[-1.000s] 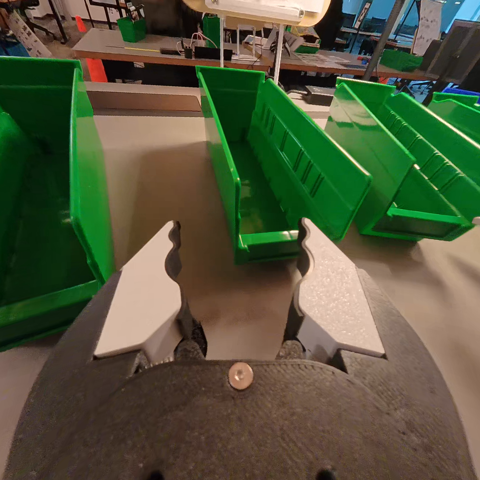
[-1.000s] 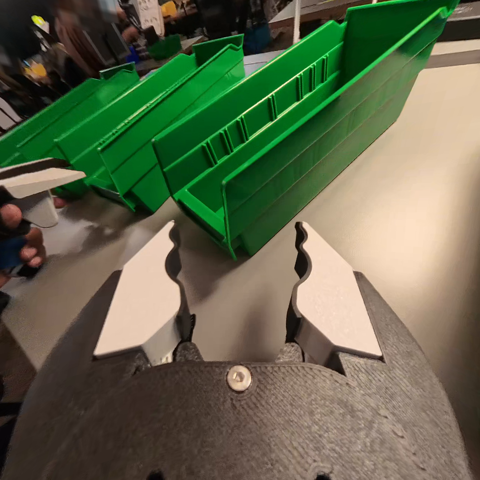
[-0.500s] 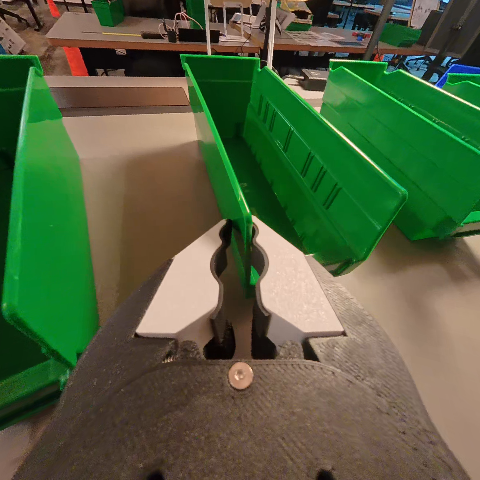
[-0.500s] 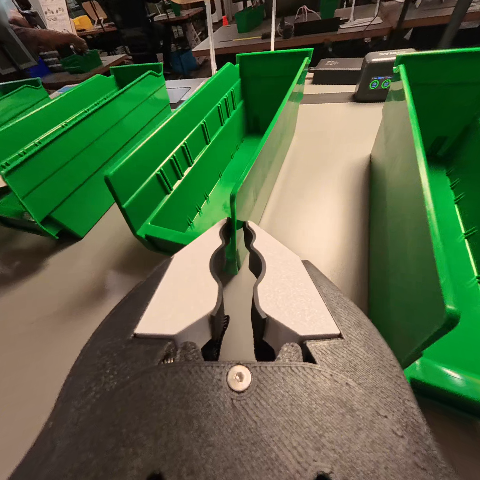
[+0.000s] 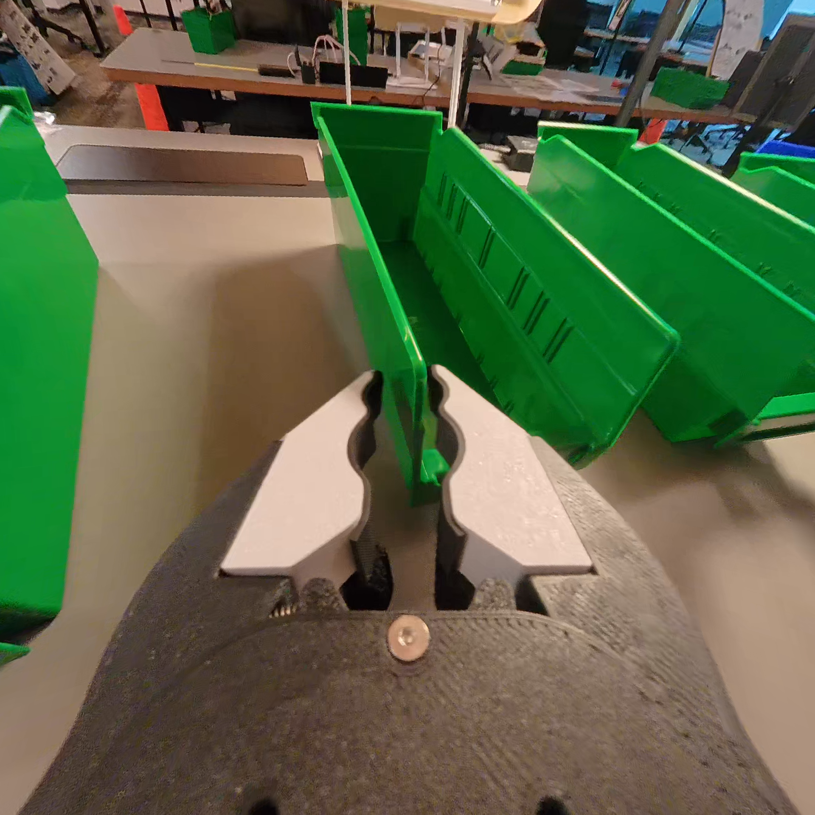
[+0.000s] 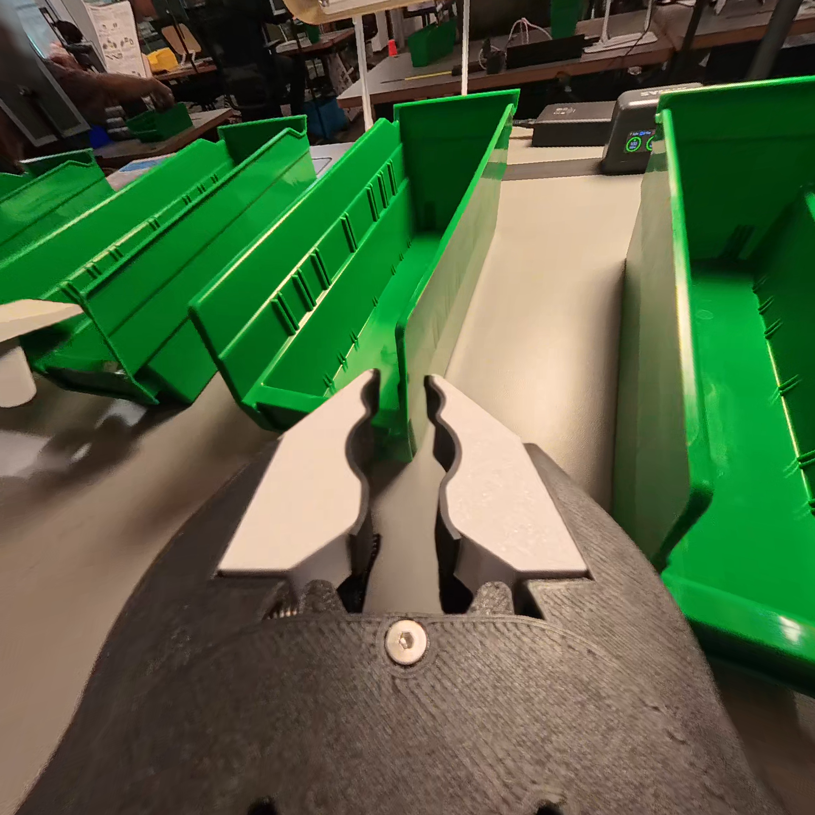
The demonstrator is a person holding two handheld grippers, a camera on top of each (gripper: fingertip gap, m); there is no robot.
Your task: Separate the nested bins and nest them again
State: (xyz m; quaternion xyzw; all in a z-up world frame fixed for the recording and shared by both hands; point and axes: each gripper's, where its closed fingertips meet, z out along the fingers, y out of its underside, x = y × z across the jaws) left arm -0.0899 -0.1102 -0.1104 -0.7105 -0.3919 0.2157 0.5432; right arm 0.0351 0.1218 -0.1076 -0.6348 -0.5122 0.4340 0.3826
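The long green bin (image 5: 463,282) stood on the grey table (image 5: 198,330), glossy and with nothing inside. The left gripper (image 5: 403,379) and right gripper (image 6: 401,379) stood narrowly parted around its side walls, with gaps showing.

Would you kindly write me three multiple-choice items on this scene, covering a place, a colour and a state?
1. Where does the long plastic bin's side wall end?
A between the left tool's fingers
B under it
C outside the view
2. That bin's colour?
A blue
B green
C grey
3. That bin is:
A empty
B full of screws
C lidded

Answers: A, the wall runs in between the fingers; B, its plastic is green; A, its bare floor shows.
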